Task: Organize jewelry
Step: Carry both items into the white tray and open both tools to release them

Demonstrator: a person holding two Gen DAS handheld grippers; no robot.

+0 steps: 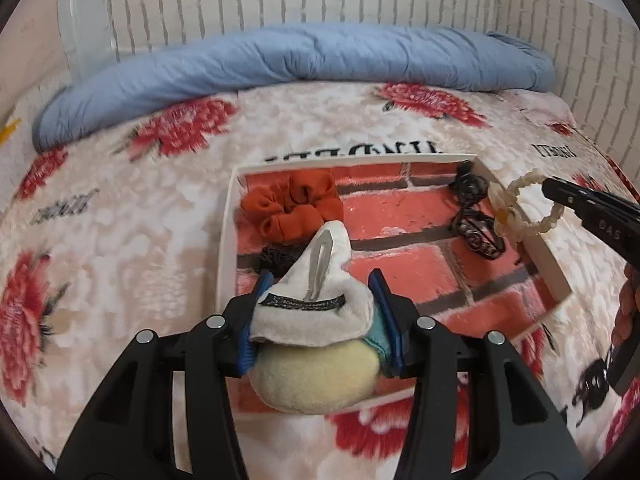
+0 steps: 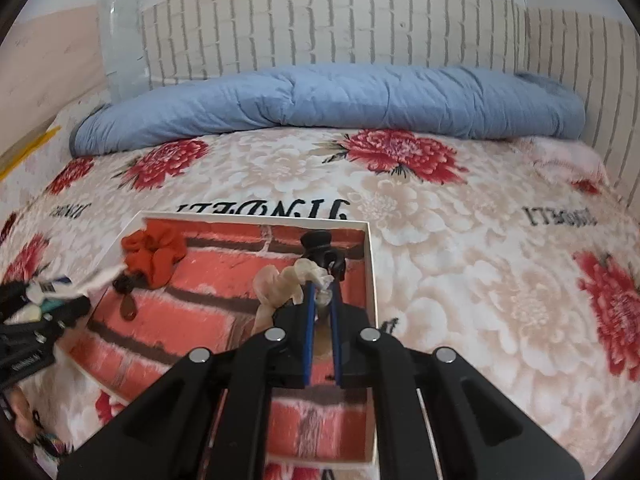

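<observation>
A white tray with a red brick-pattern lining lies on the flowered blanket; it also shows in the right wrist view. My left gripper is shut on a plush hair clip, white and yellow with a metal clasp, over the tray's near left part. My right gripper is shut on a cream beaded bracelet above the tray's right side; the bracelet also shows in the left wrist view. In the tray lie an orange scrunchie and black ornate hair pieces.
A rolled blue quilt lies along the back of the bed against a white brick-pattern wall. A small dark item lies in the tray by the scrunchie. A clear plastic container stands at the back left.
</observation>
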